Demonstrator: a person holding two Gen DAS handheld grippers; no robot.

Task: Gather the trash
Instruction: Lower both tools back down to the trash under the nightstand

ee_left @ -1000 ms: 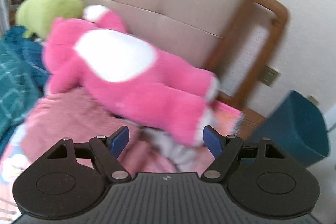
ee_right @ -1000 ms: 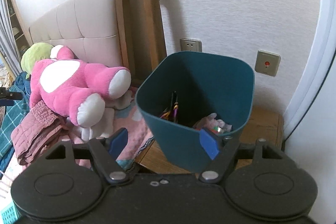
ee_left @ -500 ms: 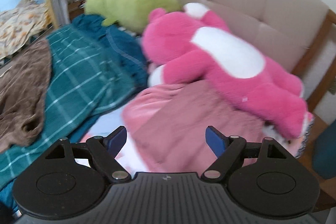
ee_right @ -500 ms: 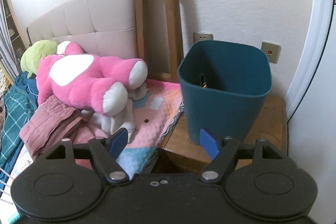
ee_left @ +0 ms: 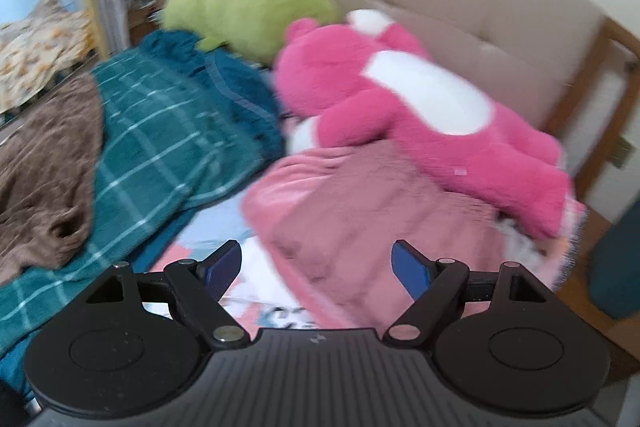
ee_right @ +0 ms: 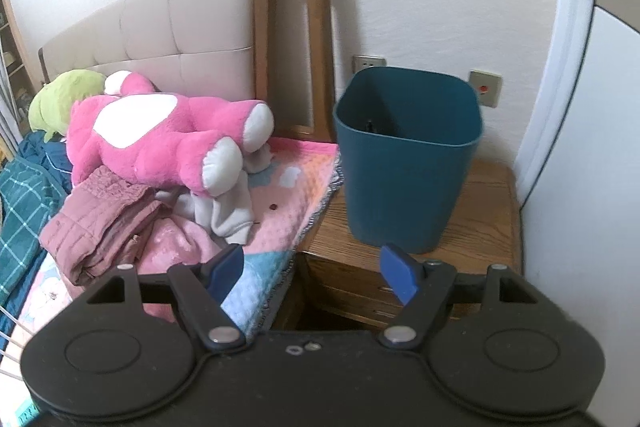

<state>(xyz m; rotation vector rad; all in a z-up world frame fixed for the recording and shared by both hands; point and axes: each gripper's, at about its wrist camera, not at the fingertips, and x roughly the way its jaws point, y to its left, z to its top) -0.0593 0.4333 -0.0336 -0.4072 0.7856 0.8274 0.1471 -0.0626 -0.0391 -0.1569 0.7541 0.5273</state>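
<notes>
A teal trash bin point(ee_right: 404, 163) stands on a wooden nightstand point(ee_right: 492, 195) beside the bed, with a little dark trash showing inside. My right gripper point(ee_right: 312, 273) hangs open and empty in front of it, over the gap between bed and nightstand. A small dark red scrap point(ee_right: 273, 206) lies on the pink quilt point(ee_right: 304, 187). My left gripper point(ee_left: 316, 269) is open and empty above a folded pink cloth point(ee_left: 380, 211) on the bed. Only the bin's edge point(ee_left: 616, 267) shows at the right of the blurred left wrist view.
A pink plush bear point(ee_left: 420, 115) and a green plush point(ee_left: 248, 11) lie against the padded headboard point(ee_right: 192, 23). A teal plaid blanket point(ee_left: 152, 131) and a brown blanket point(ee_left: 44, 163) cover the left of the bed. A grey-white garment point(ee_right: 232, 203) lies under the bear's feet.
The left wrist view has swung left, from the bear's feet and the bin to the blankets and green plush. The right gripper has drawn back from the bin, which now looks smaller.
</notes>
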